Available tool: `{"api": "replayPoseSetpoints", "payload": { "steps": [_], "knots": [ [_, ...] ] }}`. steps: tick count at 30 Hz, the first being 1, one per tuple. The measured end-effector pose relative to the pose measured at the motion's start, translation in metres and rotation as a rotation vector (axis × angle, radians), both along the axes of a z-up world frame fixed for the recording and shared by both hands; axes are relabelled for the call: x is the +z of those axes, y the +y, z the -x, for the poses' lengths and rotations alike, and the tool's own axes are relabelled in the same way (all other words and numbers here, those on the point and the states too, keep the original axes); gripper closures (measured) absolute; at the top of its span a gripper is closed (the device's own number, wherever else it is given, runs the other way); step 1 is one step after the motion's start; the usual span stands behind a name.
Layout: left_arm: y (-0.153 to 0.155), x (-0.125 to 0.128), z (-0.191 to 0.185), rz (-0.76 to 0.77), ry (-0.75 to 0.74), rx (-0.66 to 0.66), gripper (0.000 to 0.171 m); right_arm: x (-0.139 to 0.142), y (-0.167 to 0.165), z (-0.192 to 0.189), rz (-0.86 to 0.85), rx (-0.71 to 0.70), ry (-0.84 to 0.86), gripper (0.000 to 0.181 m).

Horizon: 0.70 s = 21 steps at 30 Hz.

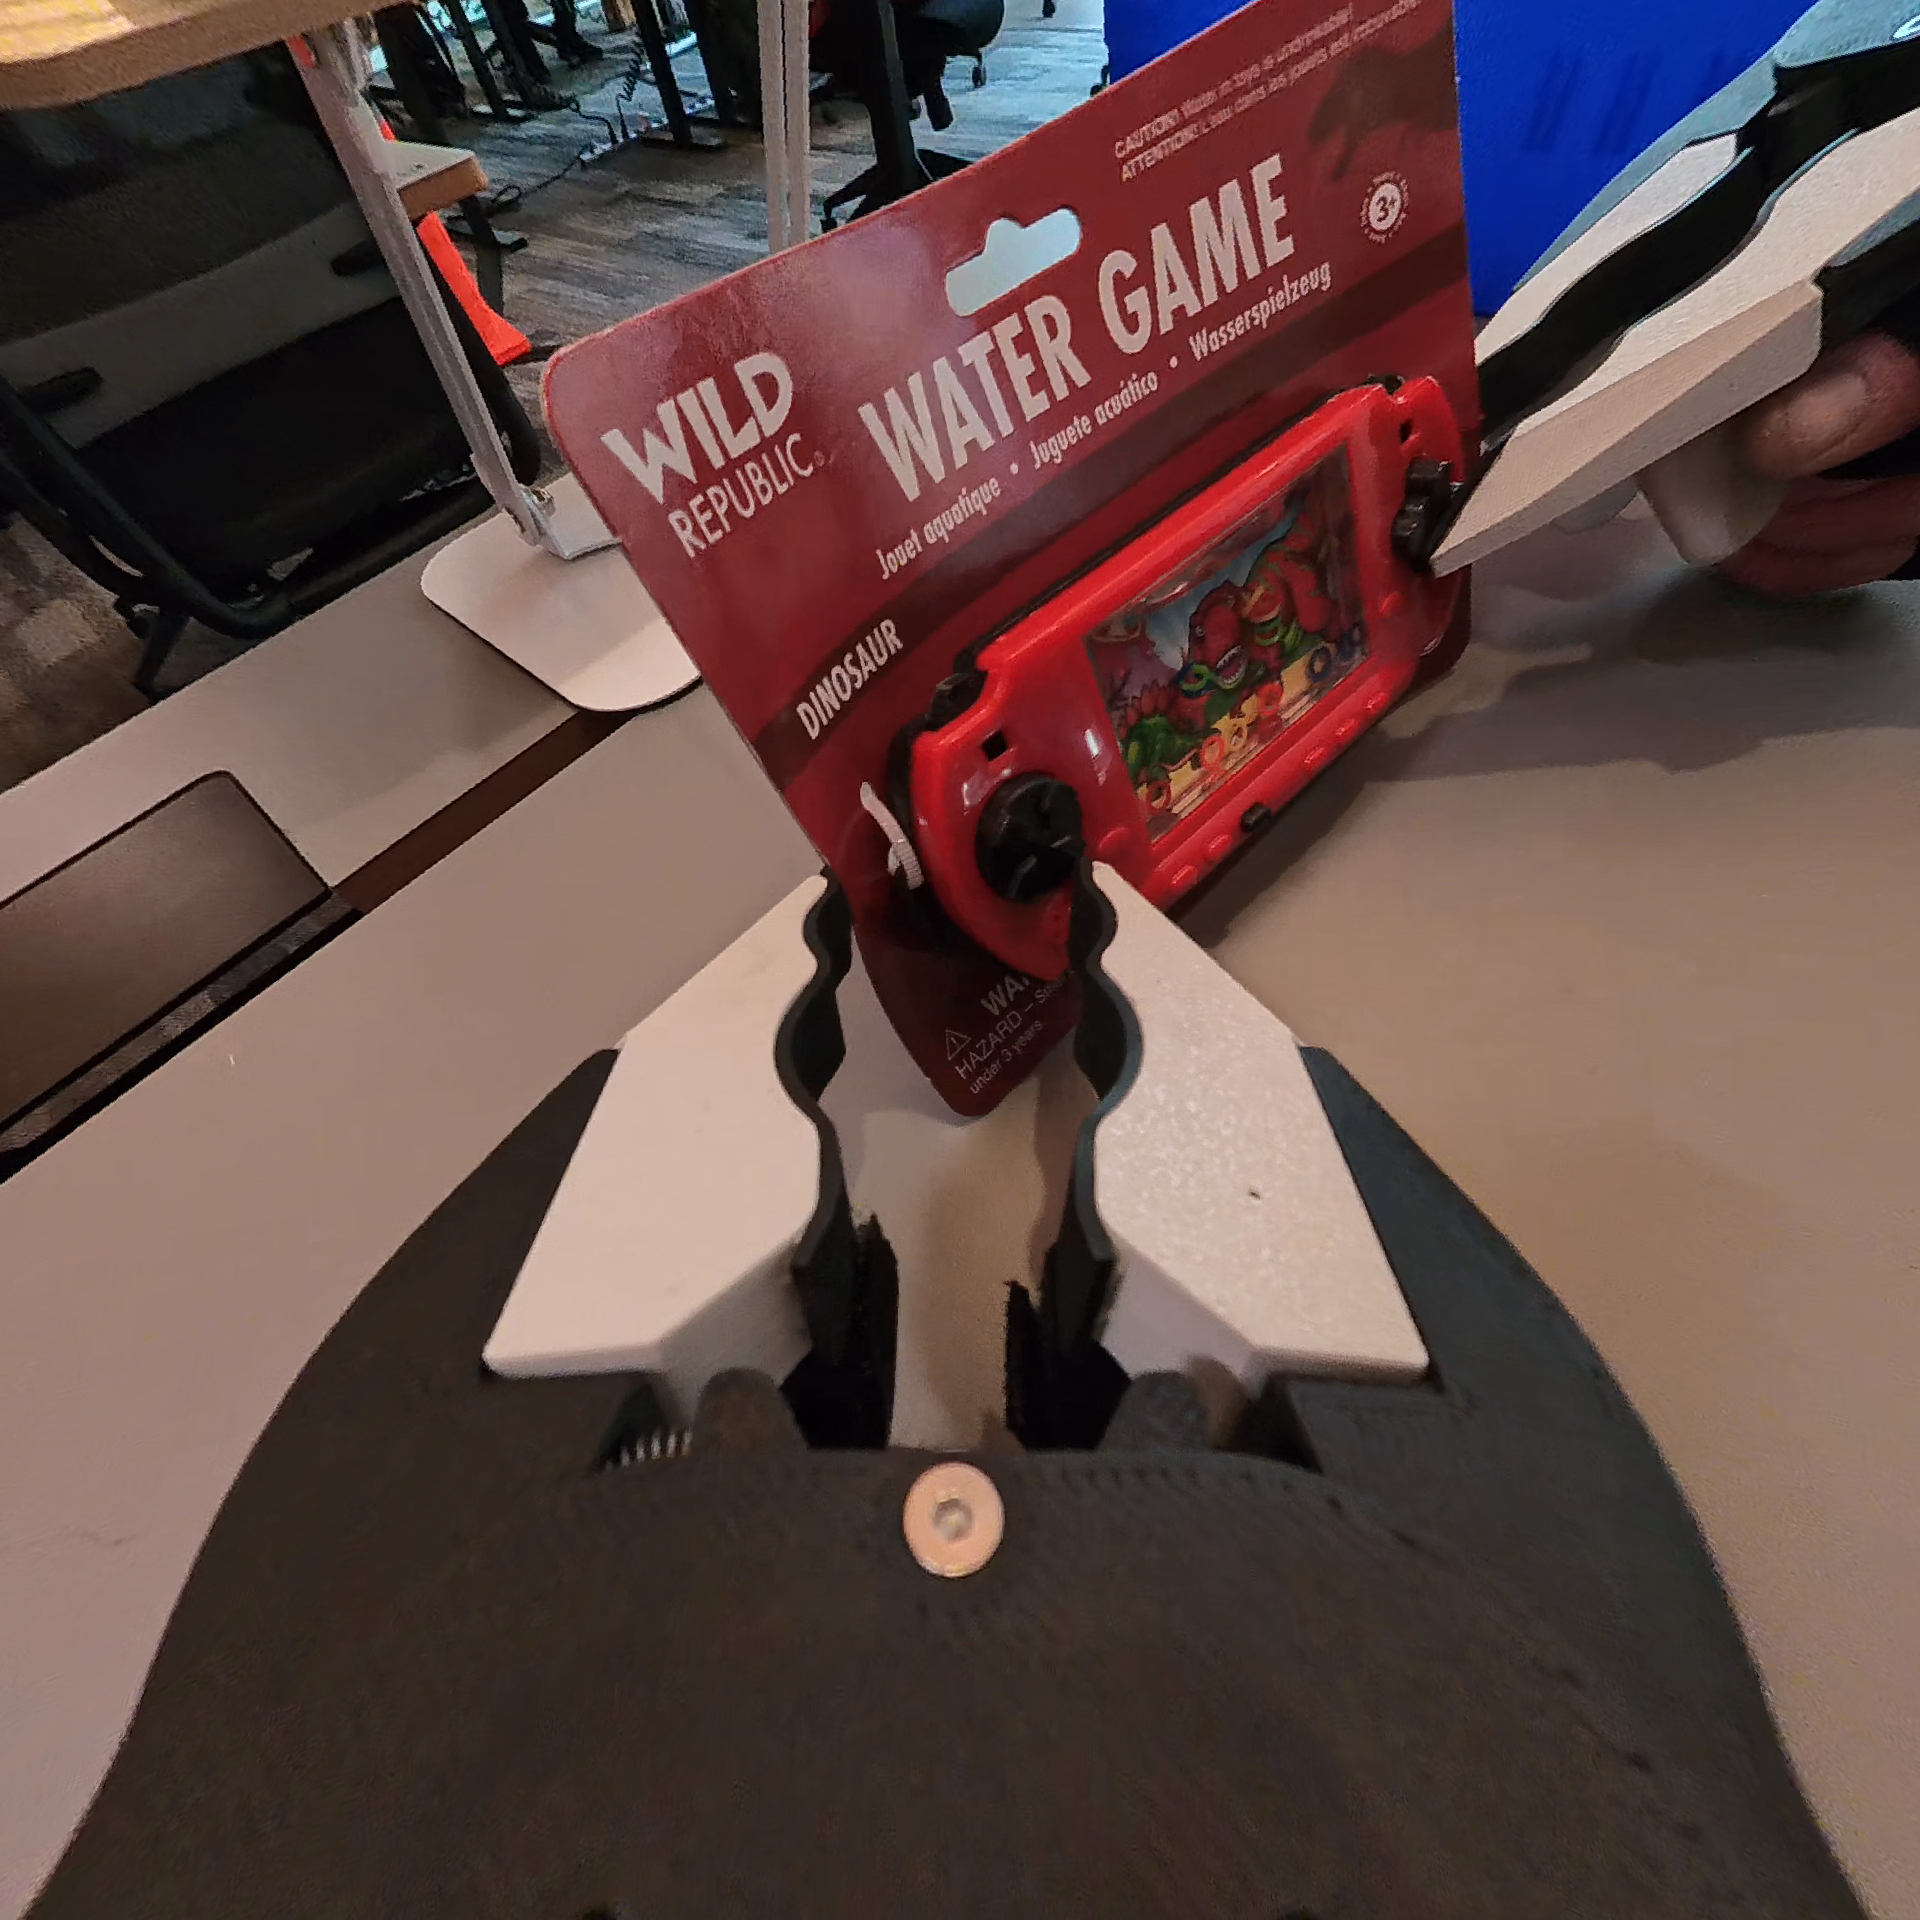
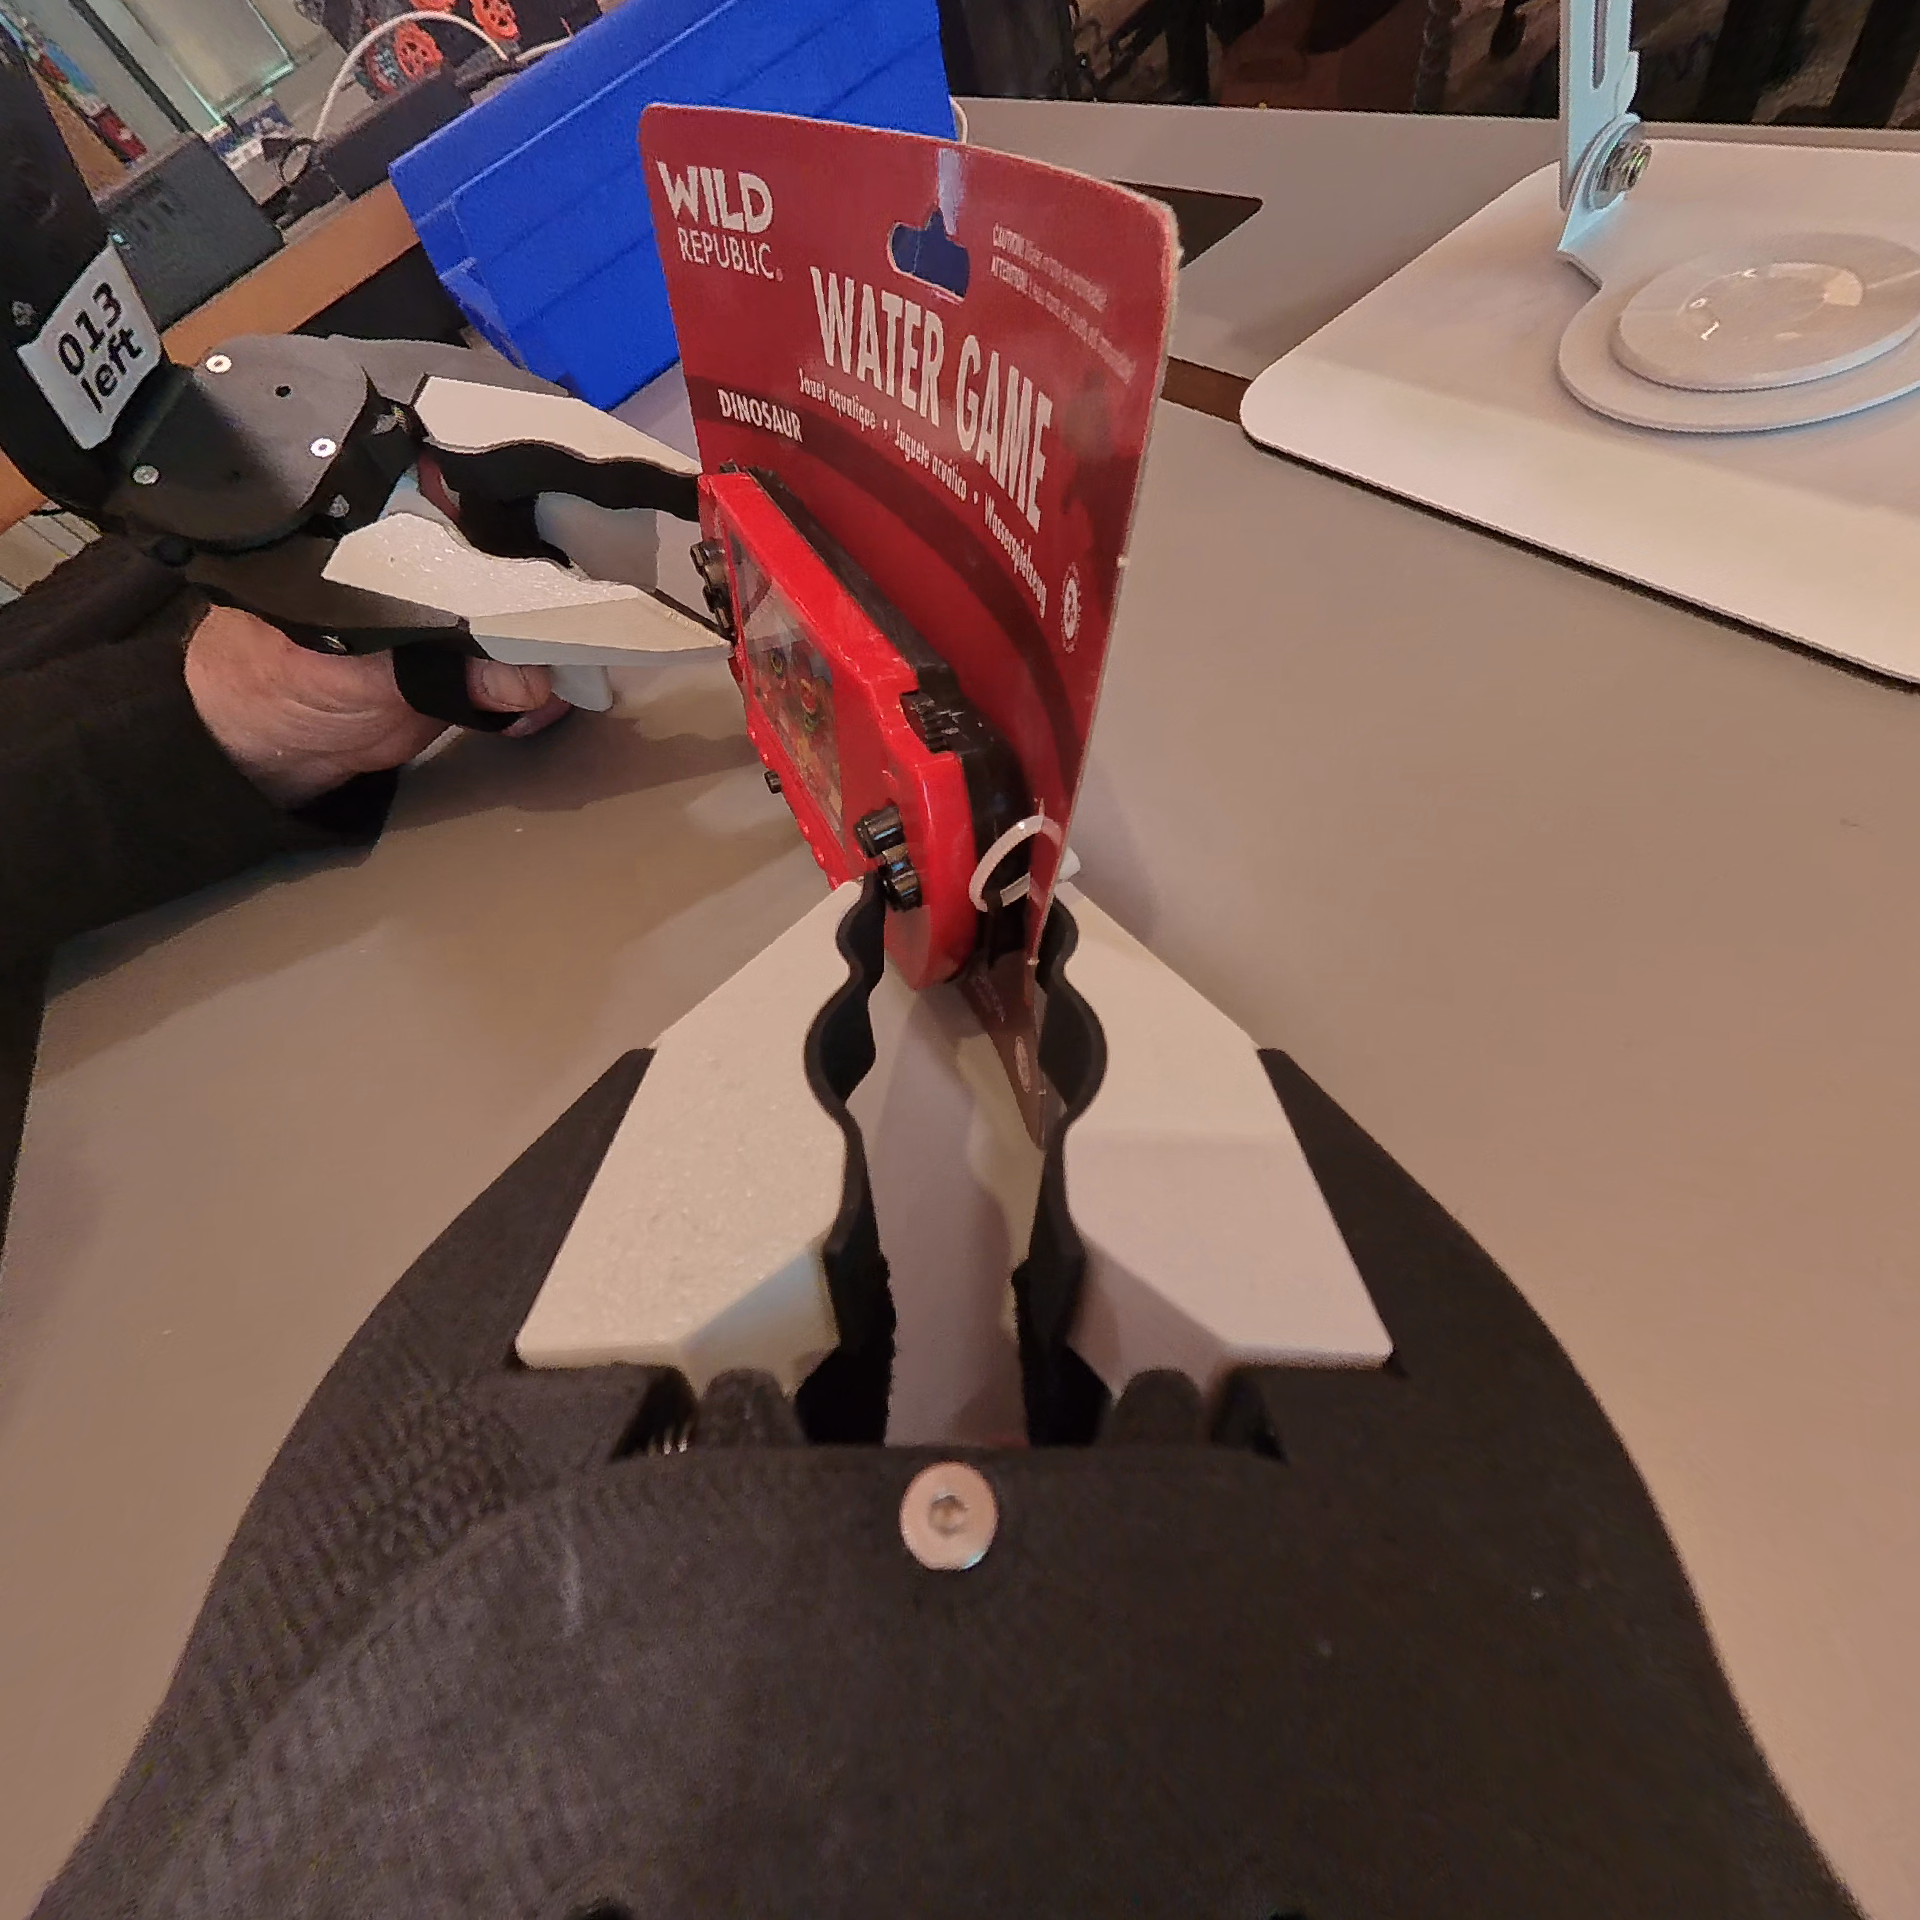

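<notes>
Both my tongs pinch the same toy, one at each end. The red card (image 1: 997,436) stands upright on its bottom edge over the grey table (image 1: 1558,1143), tilted, with the red handheld game (image 1: 1174,707) tied flat to its front by a white zip tie (image 1: 896,847).

Left tongs (image 1: 961,904): fingers pressed in on the near lower corner of the card and the game's left end, one fingertip behind the card, the other just beside the black round knob (image 1: 1023,831). The card's bottom corner pokes down between my fingers.

Right tongs (image 2: 956,914): fingers clamped across the game's other end and the card edge, right by the zip tie; seen from here the card is edge-on and bowed. In the left view they come in from the far right, tip touching the game's black buttons (image 1: 1423,504).

My left hand (image 2: 312,717) rests low on the table, to the left.

Room: bare table near and to the right of the card. Far left, a white stand base (image 1: 551,613) sits at the table edge beside a seam. Far behind the card, a blue bin (image 2: 623,208). Far right, a white plate with a round base (image 2: 1714,332), well apart from the card
</notes>
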<state>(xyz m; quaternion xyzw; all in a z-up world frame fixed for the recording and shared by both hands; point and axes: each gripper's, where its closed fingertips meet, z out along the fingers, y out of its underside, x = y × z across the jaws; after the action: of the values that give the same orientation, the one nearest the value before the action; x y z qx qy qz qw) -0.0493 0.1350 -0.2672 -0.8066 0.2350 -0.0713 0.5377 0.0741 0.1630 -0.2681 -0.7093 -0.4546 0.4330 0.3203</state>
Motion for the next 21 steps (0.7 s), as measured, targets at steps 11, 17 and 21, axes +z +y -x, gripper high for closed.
{"api": "replayPoseSetpoints", "payload": {
  "steps": [11, 17, 21],
  "knots": [
    [-0.016, 0.009, -0.007, -0.061, 0.009, -0.053, 0.124, 0.0, -0.008, -0.006, -0.019, 0.054, 0.016, 0.148],
    [-0.015, 0.021, -0.014, -0.095, -0.007, -0.052, 0.125, 0.0, -0.006, -0.009, -0.006, 0.043, 0.02, 0.148],
    [-0.015, 0.028, -0.018, -0.101, -0.014, -0.051, 0.126, 0.0, -0.004, -0.01, 0.006, 0.033, 0.024, 0.147]
  ]
}}
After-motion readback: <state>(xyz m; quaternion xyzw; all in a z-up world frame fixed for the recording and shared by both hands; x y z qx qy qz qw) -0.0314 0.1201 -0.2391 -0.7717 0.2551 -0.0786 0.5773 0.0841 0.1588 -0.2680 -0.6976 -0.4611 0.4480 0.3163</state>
